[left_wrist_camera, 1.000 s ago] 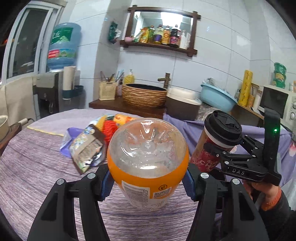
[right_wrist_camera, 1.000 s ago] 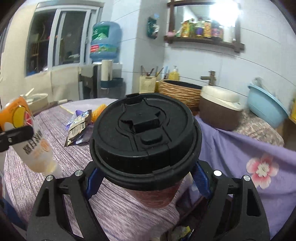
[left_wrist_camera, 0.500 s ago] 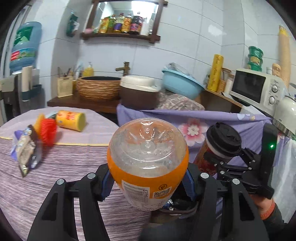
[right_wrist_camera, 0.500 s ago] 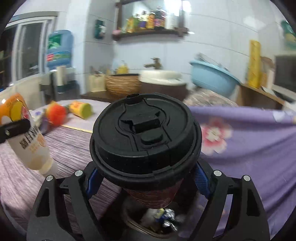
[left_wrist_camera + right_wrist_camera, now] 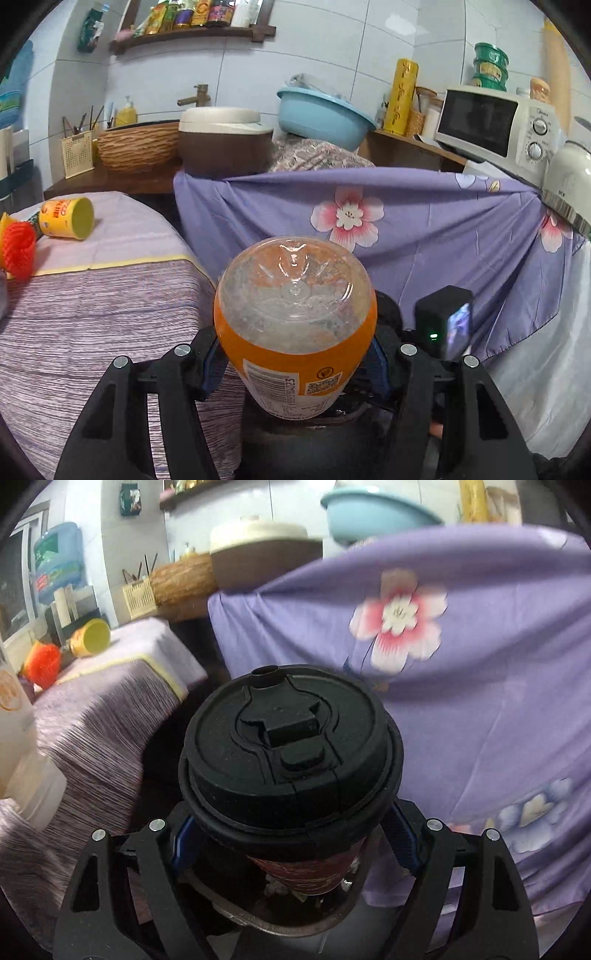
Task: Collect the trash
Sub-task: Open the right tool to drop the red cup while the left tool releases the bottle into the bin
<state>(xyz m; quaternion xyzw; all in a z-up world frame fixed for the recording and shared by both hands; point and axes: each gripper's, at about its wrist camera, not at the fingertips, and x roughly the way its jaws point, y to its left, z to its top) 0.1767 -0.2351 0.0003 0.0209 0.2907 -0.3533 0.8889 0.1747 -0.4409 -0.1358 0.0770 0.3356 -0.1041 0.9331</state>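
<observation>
**Bottle and cup both in the grippers, above the bin**

While the left gripper clamps its blue pads on the orange-labelled plastic bottle, the bottle's clear base points at the camera and its labelled body sits squeezed between the two fingers. Behind it, to the right, part of the right gripper's black body with a green light shows, and below the bottle lies a dark shape, too dim to name from this view.

From the right wrist view, the right gripper is closed on the paper coffee cup, its fingers pressing the red patterned wall just under the black lid. Directly beneath the cup is a round dark-rimmed opening with scraps inside, probably a trash bin, though only part of the rim is visible.

Left of both grippers stands the table under a striped purple cloth. Near its far edge lie a yellow cup on its side and, just beside it, a red net piece. Ahead hangs a purple floral sheet, with a blue basin and a microwave on the counter behind.
</observation>
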